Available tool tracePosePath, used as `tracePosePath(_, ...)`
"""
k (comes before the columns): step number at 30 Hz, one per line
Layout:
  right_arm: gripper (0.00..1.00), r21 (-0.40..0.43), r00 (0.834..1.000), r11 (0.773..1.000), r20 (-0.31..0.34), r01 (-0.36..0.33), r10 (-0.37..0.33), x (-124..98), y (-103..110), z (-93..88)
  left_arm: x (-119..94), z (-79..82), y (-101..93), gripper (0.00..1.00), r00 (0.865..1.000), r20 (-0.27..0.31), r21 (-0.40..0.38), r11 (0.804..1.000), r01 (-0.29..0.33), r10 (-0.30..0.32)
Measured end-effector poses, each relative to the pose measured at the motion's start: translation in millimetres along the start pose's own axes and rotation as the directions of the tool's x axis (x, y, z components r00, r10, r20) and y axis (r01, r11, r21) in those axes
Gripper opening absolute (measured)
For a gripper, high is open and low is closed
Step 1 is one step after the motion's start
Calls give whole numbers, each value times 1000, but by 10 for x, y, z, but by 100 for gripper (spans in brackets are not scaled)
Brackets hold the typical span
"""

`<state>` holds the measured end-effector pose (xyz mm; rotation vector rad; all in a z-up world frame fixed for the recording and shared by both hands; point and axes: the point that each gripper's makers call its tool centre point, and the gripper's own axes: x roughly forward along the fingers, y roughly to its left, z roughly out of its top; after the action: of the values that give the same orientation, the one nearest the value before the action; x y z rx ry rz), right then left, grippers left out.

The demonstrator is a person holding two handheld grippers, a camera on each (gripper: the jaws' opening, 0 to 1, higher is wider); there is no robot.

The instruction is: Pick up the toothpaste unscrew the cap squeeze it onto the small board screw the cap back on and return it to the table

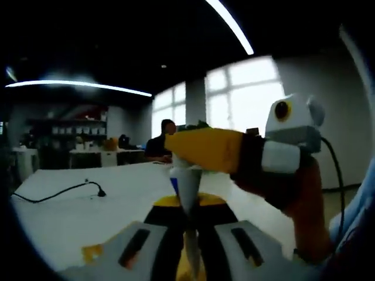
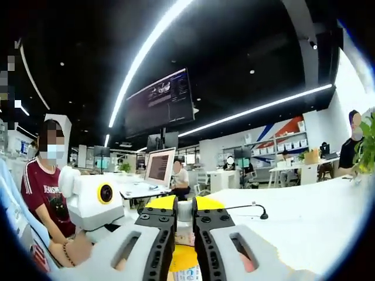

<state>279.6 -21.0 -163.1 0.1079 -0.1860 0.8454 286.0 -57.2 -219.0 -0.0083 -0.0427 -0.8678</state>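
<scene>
In the left gripper view my left gripper (image 1: 187, 206) is shut on a white toothpaste tube (image 1: 188, 190), which stands upright between its jaws above the white table (image 1: 70, 213). My right gripper (image 1: 176, 151) comes in from the right, its yellow jaws closed at the tube's top end. In the right gripper view the right gripper (image 2: 185, 214) has its black, yellow-tipped jaws shut on a small white cap (image 2: 185, 211). The tube's yellow and white body (image 2: 185, 270) shows just below it.
A black cable (image 1: 58, 192) lies on the table to the left; it also shows as the cable (image 2: 249, 208) past the right jaws. A person in a red shirt (image 2: 42, 190) sits close by. A monitor (image 2: 159, 167) and other seated people are farther back.
</scene>
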Motion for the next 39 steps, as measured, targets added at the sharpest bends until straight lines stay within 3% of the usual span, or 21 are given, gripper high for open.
tracePosePath(6,7,-26,998,998,14,60,-59,12,-35,-9,9,-14,27,4,999,-1,-9,999,-38,38)
tracePosePath(9,7,-19,996,997,32,81,-80,7,-37,-15,1,-24,58,4,995,-5,39,995,-97,97)
tracePosePath(17,7,-37,992,993,47,115,-113,7,-19,-18,-24,-30,92,4,987,-7,93,983,-156,158)
tracePosePath(20,8,-25,993,994,52,106,-105,-3,-15,-17,-32,-27,45,4,997,-16,21,997,-78,79)
tracePosePath(26,9,-23,995,996,53,81,-79,-19,7,15,-48,3,22,5,999,-10,30,999,-39,40)
tracePosePath(29,10,-65,998,997,43,45,-42,-18,40,25,-71,8,-49,5,998,-19,-21,998,59,-59)
tracePosePath(31,11,-107,1000,994,21,-13,16,-14,85,49,-102,42,-117,5,989,-17,-74,986,148,-150)
tracePosePath(34,22,-96,995,990,-12,-103,102,-47,117,97,-187,90,-246,5,954,-6,-118,947,297,-300)
tracePosePath(35,24,-87,991,987,-16,-136,135,-58,136,112,-204,106,-262,5,947,1,-129,939,319,-321)
tracePosePath(37,23,-25,967,967,-53,-252,250,-100,236,97,-239,100,-333,5,925,-6,-101,921,377,-380)
tracePosePath(39,20,56,930,932,-73,-357,361,-141,330,70,-287,69,-443,5,891,-33,-81,890,449,-452)
